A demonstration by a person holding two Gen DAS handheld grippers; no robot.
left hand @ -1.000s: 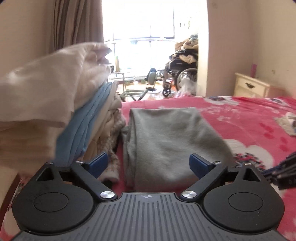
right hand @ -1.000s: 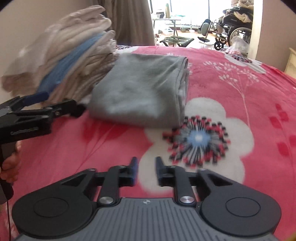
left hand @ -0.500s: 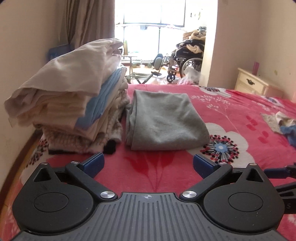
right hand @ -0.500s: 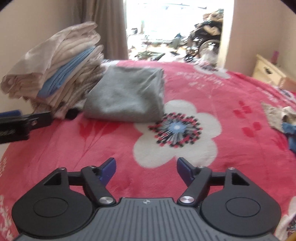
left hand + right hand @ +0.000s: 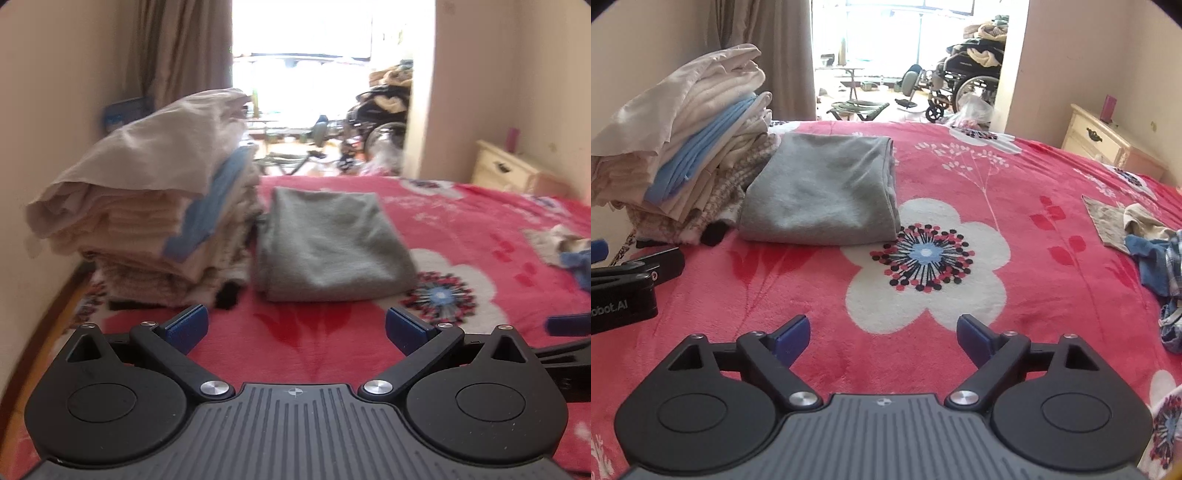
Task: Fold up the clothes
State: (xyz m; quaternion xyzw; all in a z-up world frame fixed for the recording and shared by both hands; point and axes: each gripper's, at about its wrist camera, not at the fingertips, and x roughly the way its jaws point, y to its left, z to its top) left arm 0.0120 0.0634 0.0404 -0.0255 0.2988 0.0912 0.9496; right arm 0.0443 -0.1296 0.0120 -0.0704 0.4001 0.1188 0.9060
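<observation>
Left gripper [image 5: 296,328]: fingers [image 5: 186,326] spread wide with nothing between them, only red bedspread under the gap.
Right gripper [image 5: 883,338]: fingers [image 5: 792,338] spread apart and holding nothing; the jaws have just been opening, and no cloth lies between them.
Grey folded garment [image 5: 823,195]: lies flat on the bed, ahead of both pairs of fingers and apart from them; from the right gripper it sits ahead and a little to the left, from the left gripper straight ahead [image 5: 328,247].
Stack of folded clothes [image 5: 683,147]: cream and beige pieces with a light blue one in the middle, piled high ahead and to the left of both grippers, just beside the grey garment's left edge; its lower layers seem to touch that edge. The pile leans towards the wall.
Bedspread [image 5: 1015,206]: red with big white flowers; one flower with a dark dotted centre lies right ahead of the right fingers, beside the grey garment's near right corner.
Unfolded clothes [image 5: 1145,240]: a loose heap of beige, blue and checked cloth, far to the right of the right fingers, well apart from the folded pieces.
Grippers to each other: the left gripper's black body shows at the left edge of the right wrist view [image 5: 624,288], level with the right fingers and apart from them.
Background: a nightstand [image 5: 1104,140] by the right wall and a wheelchair [image 5: 964,85] in the bright room beyond the bed.
</observation>
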